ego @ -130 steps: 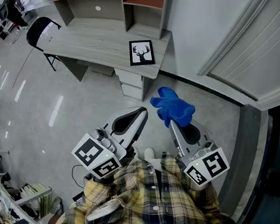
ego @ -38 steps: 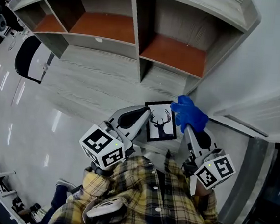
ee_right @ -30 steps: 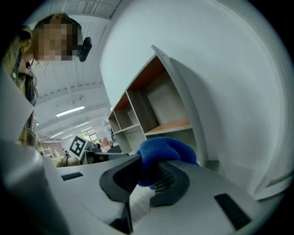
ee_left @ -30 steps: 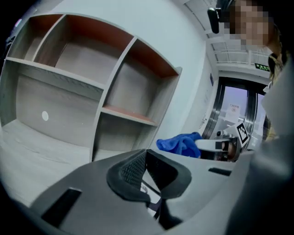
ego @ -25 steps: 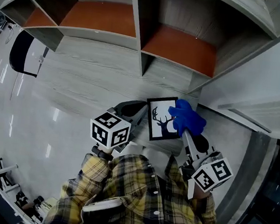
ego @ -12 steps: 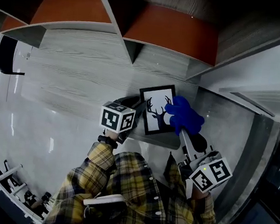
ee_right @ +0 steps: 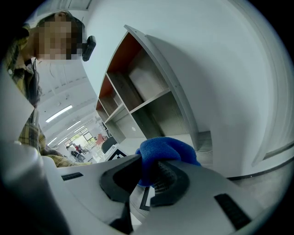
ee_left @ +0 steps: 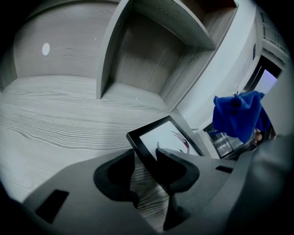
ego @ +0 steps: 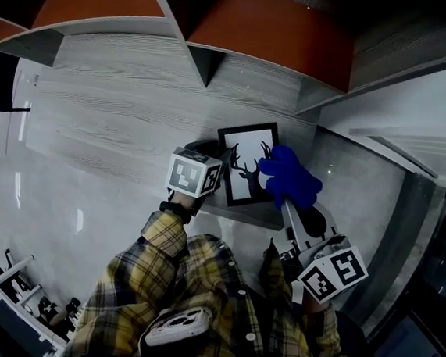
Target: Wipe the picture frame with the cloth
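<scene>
while the cloth [ego: 287, 178] overlaps the picture frame [ego: 238, 166], shelves [ego: 261, 24] rise close behind.

One camera overhead, two down low at the desk

The head view looks steeply down on the desk [ego: 120, 101]. The left gripper view sits close over the tabletop, facing the shelf unit [ee_left: 108, 59], and the right gripper view looks across at the same shelves. Head and left views share the picture frame [ego: 244, 162]; all three show the cloth [ego: 286, 178] (nearest in the right).
</scene>
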`<state>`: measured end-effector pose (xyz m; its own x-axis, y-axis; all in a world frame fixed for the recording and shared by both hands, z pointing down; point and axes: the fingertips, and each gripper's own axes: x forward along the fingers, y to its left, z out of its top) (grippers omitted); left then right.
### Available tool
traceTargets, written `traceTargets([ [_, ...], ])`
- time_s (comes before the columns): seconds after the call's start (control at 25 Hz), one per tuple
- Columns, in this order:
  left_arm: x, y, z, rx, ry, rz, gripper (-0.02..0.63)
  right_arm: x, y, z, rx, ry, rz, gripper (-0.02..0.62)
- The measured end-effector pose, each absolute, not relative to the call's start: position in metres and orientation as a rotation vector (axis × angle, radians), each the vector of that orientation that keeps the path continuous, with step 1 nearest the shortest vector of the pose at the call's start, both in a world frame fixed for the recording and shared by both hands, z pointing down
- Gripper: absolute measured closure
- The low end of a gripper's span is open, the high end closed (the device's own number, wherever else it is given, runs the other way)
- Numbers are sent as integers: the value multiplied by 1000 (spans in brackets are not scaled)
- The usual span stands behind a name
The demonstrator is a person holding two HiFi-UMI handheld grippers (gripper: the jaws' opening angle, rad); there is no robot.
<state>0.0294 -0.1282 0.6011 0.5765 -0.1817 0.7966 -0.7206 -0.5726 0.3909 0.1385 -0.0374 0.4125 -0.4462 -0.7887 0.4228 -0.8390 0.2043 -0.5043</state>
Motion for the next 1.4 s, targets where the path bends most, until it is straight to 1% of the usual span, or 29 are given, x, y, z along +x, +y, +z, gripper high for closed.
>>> traceTargets([
  [0.24,33,-130,599,2089,-727,1050,457,138,-42,419,1588,-2377,1057,544],
  [0.48,34,-133,593,2092,-729,1044,457,137,-74,436,1502,-2385,959,544],
  [0.6,36,-134,589,2100,-719,1036,457,131,-102,458,1441,-2360,893,543],
  [0.92,33,-132,617,2096,-741,1051,457,123,-153,541,1336,-2166,816,543],
  [1.08,33,-131,639,2104,-736,1057,457,119,-147,583,1198,-2037,725,543],
  [1.2,37,-131,629,2106,-717,1046,457,117,-138,596,1124,-1996,661,543],
  [1.32,34,-132,600,2083,-726,1046,457,115,-131,599,1090,-1964,721,545],
  [1.4,31,-131,600,2067,-733,1060,459,114,-126,599,1077,-1961,764,543],
])
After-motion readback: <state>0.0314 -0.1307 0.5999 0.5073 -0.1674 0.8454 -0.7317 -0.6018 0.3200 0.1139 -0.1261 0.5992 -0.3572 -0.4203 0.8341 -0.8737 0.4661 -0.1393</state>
